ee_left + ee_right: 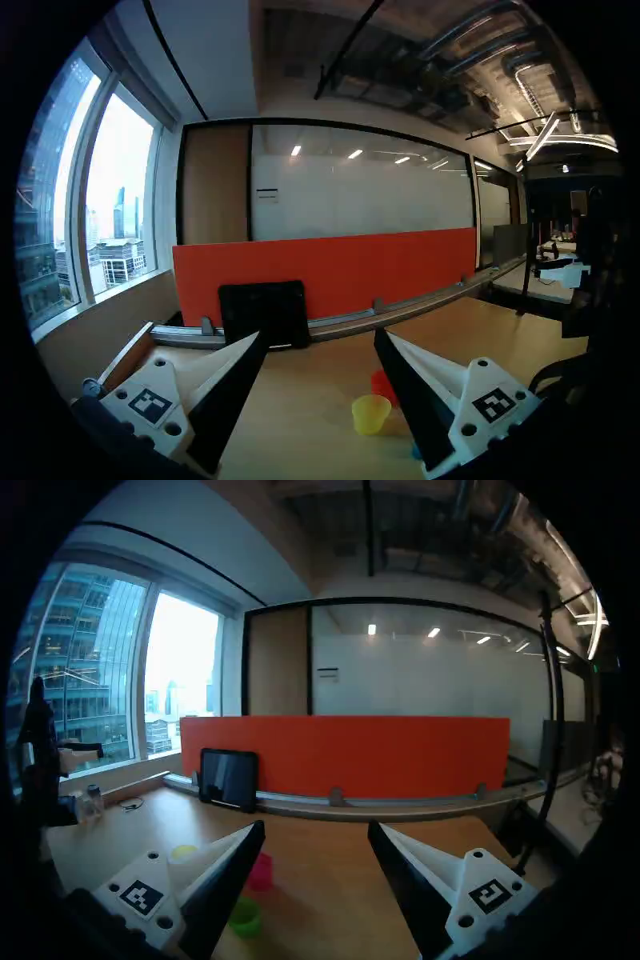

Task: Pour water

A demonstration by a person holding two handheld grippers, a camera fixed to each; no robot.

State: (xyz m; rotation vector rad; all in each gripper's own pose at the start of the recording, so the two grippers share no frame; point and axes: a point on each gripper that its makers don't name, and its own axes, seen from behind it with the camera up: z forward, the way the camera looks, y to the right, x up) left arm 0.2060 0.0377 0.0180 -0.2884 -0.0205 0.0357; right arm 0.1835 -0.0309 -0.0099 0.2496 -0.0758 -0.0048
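In the left gripper view my left gripper (318, 342) is open above the wooden desk (304, 408), nothing between its fingers. A yellow cup (370, 414) stands on the desk just left of the right finger, and a red cup (382, 385) sits behind it, partly hidden by that finger. In the right gripper view my right gripper (316, 832) is open and empty over the same desk (336, 888). A pink cup (261, 872) and a green cup (245, 917) stand beside its left finger; a yellow-topped cup (183, 853) peeks over that finger.
An orange divider (328, 276) runs along the desk's far edge, with a dark tablet (264, 312) propped against it. In the right gripper view a small bottle (94, 802) stands at the left by the window, next to a dark stand (40, 760). Another desk lies to the right.
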